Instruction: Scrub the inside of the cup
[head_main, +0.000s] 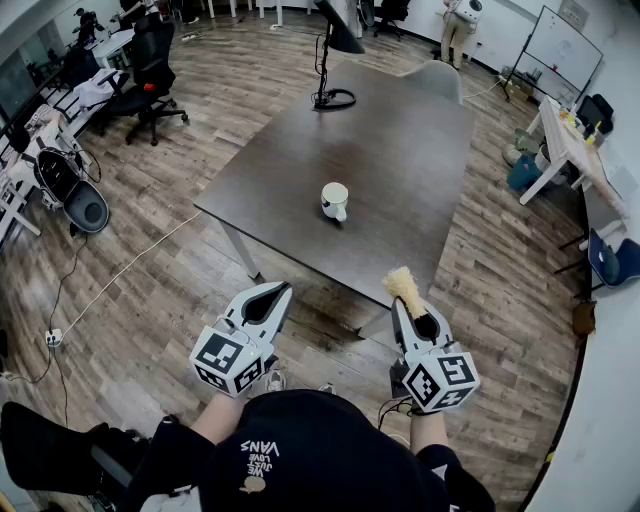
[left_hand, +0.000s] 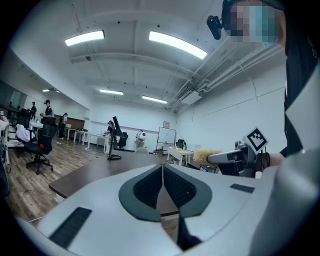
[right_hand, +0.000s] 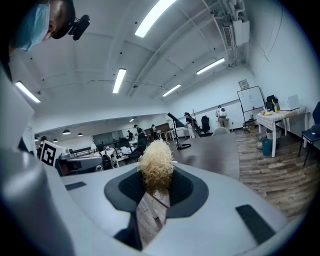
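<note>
Brush (right_hand: 156, 162) handle hidden inside right claw (head_main: 412, 312); cup (head_main: 334, 199) interior unseen, cup handle perhaps facing camera.

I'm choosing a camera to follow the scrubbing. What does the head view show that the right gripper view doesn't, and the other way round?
Only the head view shows the white cup on the dark table. Only the right gripper view shows the ceiling lights overhead. Both show the right gripper shut on the brush, with the table beyond it.

Cup (head_main: 335, 200) on table (head_main: 400, 150), toward near edge; stand (head_main: 335, 98) behind, at far end.
</note>
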